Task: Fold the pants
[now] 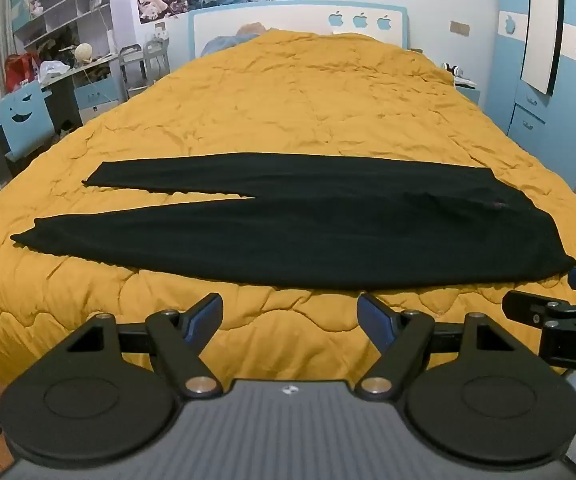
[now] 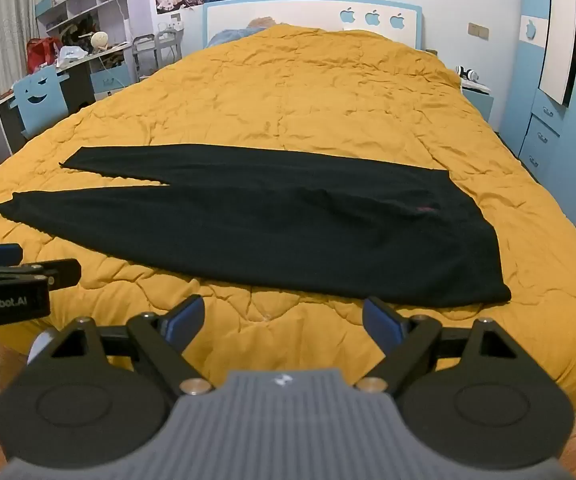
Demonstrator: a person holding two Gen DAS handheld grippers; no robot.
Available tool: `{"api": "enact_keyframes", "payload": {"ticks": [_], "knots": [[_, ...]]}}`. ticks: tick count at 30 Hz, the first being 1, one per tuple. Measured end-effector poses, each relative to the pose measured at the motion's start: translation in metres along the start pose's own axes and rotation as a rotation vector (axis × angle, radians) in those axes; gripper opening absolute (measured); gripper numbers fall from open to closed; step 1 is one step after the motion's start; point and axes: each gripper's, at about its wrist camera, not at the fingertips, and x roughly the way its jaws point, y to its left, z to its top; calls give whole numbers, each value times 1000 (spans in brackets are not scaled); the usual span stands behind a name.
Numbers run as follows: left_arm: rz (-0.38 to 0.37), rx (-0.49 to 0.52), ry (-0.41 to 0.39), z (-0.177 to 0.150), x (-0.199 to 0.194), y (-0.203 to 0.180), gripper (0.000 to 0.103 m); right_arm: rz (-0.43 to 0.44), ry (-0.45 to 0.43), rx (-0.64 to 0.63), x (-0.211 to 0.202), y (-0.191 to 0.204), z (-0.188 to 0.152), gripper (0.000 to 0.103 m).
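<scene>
Folding hasn't begun: both the left gripper (image 1: 289, 312) and right gripper (image 2: 284, 316) hang wide open and empty below the flat black pants (image 1: 288, 220), so next comes gripping its near edge.

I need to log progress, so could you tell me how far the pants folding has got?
Done: the black pants are spread flat across the yellow quilt, legs apart, waist to the right. In hand: nothing; the left gripper and right gripper are both open and short of the fabric. Left: every fold, starting with laying one leg onto the other.
</scene>
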Motion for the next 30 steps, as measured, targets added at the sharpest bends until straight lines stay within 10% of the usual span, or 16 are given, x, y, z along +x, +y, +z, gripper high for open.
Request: {"api": "enact_keyframes", "payload": {"ticks": [30], "knots": [[1,-3,2,-3,2,0,90,0,-2,5,0,-1,-1,82]]}}
